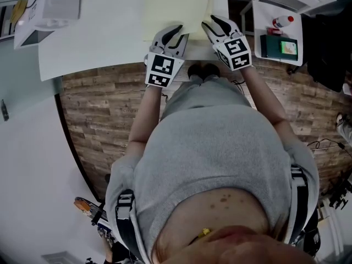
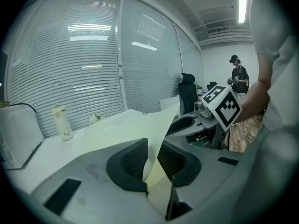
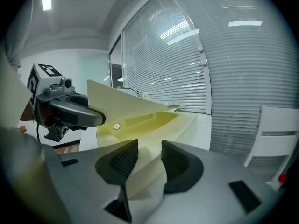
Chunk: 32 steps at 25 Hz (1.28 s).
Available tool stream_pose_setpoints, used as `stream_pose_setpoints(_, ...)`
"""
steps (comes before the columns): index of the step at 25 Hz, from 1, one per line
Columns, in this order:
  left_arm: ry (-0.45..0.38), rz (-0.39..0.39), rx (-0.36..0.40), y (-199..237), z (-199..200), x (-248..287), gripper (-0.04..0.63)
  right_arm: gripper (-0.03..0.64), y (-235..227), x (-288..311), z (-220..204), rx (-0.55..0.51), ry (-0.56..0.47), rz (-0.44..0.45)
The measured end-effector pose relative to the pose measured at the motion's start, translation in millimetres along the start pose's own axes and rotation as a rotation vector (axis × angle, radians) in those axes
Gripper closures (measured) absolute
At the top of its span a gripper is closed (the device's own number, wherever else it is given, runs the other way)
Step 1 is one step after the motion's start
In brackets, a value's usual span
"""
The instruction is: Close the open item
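left tool (image 2: 152,161) | pinching folder flap (image 2: 133,125) | right tool (image 3: 149,149) | jaws apart

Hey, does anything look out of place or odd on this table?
Only the pale yellow folder on the white table: its flap stands lifted, pinched in the left gripper, so it gapes open. Nothing looks spilled or damaged.

Both my forearms are reaching forward from my body, side by side and angling slightly downward, marker cubes facing up. My left hand-held gripper (image 1: 175,33) is pinching a pale yellow flap (image 2: 159,125), its jaws nearly together on the thin sheet. My right hand-held gripper (image 1: 212,22) is hovering just beside it, its jaws standing apart with a gap between the pads.
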<state>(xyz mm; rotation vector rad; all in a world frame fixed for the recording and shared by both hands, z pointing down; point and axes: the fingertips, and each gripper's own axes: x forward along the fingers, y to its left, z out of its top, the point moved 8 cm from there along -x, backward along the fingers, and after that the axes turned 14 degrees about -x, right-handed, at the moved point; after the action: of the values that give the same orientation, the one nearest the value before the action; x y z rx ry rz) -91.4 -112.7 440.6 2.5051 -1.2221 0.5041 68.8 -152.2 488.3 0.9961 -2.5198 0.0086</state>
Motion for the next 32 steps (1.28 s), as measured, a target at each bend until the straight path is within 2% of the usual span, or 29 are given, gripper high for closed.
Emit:
stream_pose_setpoints(12,0.071,-0.031,0.005,-2.3,-6.5,10.1,0.532,0.425,0.2,-0.6,-0.3,0.002,0.005,-0.008)
stream_pose_setpoints(32,0.139,-0.051,0.008,0.6,-12.6,15.3,0.526,0.424,-0.6,1.3,2.1,0.014,0.022,0.012)
